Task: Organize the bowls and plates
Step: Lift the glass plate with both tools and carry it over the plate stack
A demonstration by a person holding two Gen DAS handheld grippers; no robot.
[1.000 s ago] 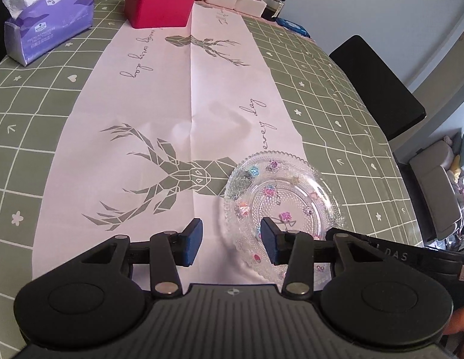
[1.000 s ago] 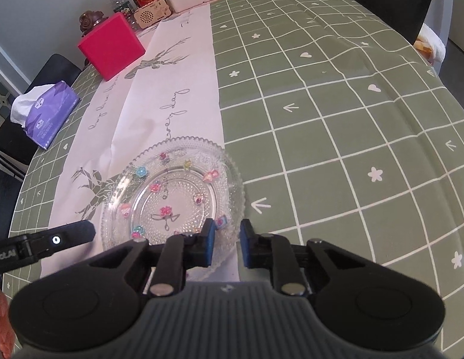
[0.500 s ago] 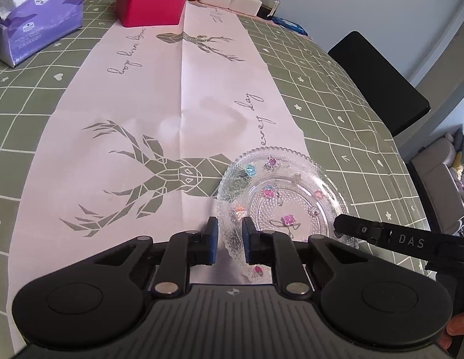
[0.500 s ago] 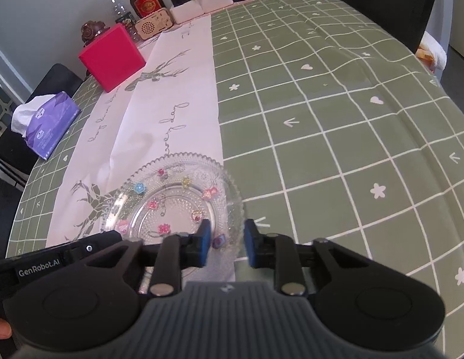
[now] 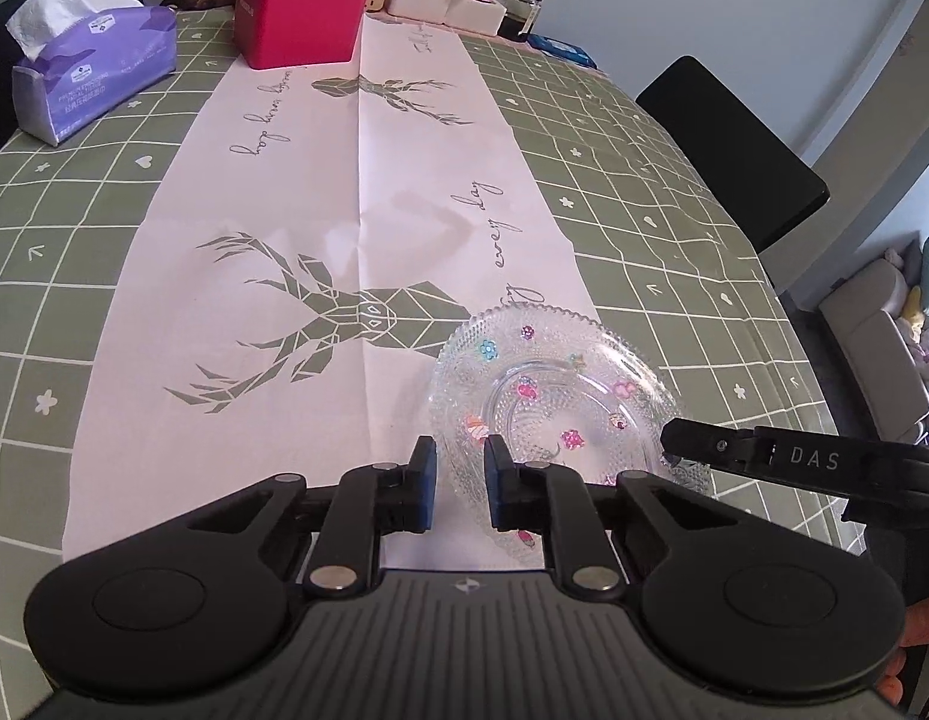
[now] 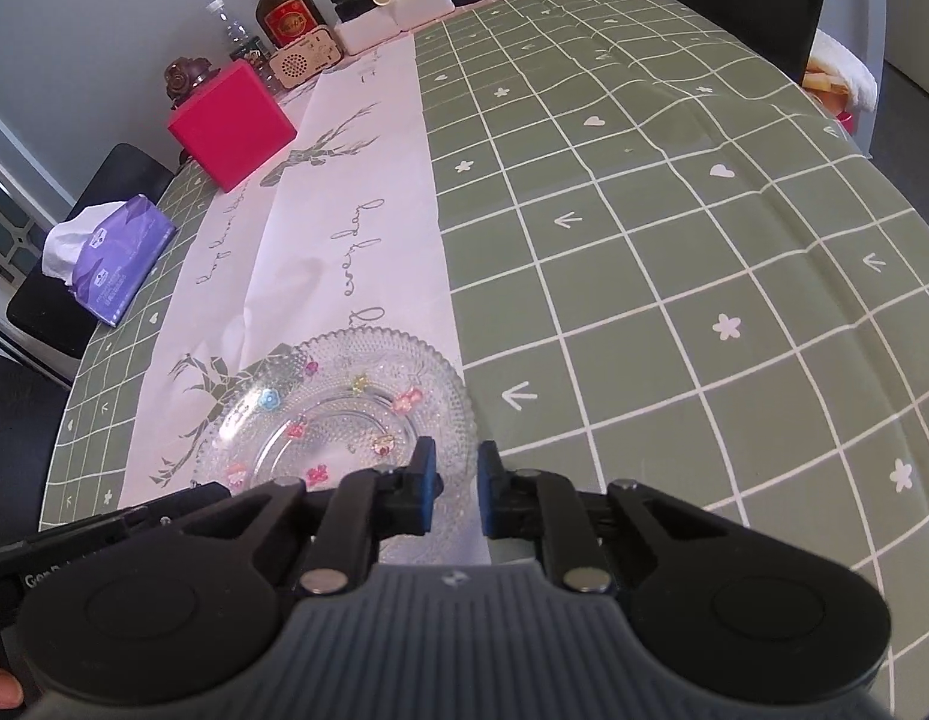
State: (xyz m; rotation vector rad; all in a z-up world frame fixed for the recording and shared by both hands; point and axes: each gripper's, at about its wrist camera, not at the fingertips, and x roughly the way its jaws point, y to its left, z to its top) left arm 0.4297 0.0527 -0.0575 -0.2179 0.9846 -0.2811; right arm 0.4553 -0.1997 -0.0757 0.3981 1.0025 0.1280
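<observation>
Left gripper (image 5: 458, 480) and right gripper (image 6: 455, 495) fingers pinched plate (image 5: 554, 402) rim at 7 and 5 o'clock | risk: slick glass slipping, uneven lift tilting it.

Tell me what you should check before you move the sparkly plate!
1. Left gripper shut on the glass plate rim: ok.
2. Right gripper shut on another part of the rim: ok.
3. Nothing loose lying in the plate: ok.
4. Pink box and tissue pack well away from the plate: ok.
5. Plate held level: cannot tell.
6. Spot to put it, with other plates or bowls: cannot tell, none in view.
</observation>
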